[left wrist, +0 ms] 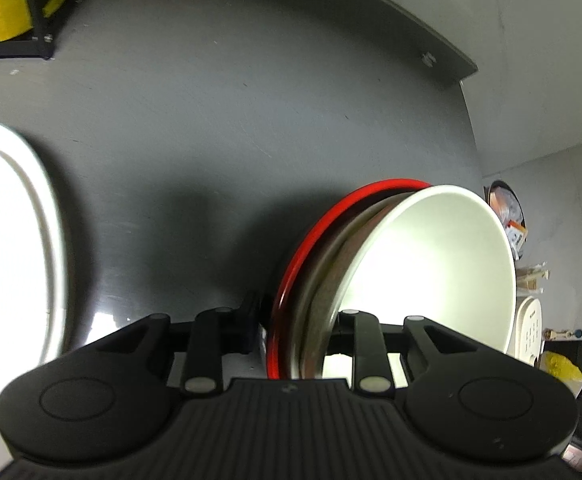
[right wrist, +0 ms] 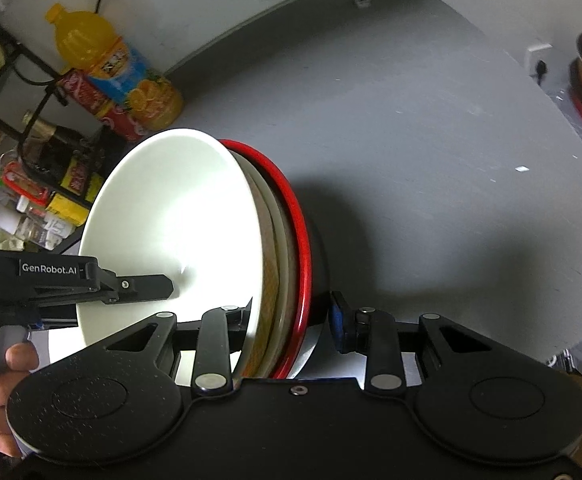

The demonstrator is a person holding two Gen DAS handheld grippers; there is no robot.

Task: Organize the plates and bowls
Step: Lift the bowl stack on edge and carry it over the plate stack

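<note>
A nested stack of dishes is held on edge above the grey bench (left wrist: 219,128), and it serves here as the landmark. The stack is made up of a white bowl (left wrist: 431,264) facing outward, a brown-patterned dish behind it, and a red-rimmed bowl (left wrist: 291,280) at the back. The left gripper (left wrist: 295,332) is closed on the stack's rims from one side, one finger inside the white bowl and the other behind the red rim. The right gripper (right wrist: 291,320) is clamped across the same stack from the opposite side; in its view the left gripper's finger is seen reaching into the white bowl (right wrist: 179,232).

To the left of the stack, in the left wrist view, a white plate (left wrist: 15,264) is seen lying flat on the bench. Beyond the stack, an orange juice bottle (right wrist: 111,68) and a black rack (left wrist: 39,12) of groceries are found at the bench's back edge.

The gathering of the bowls into one pile appears to be done. Still to be done, it is judged, are the setting down of the stack and its placing with, or beside, the white plate
</note>
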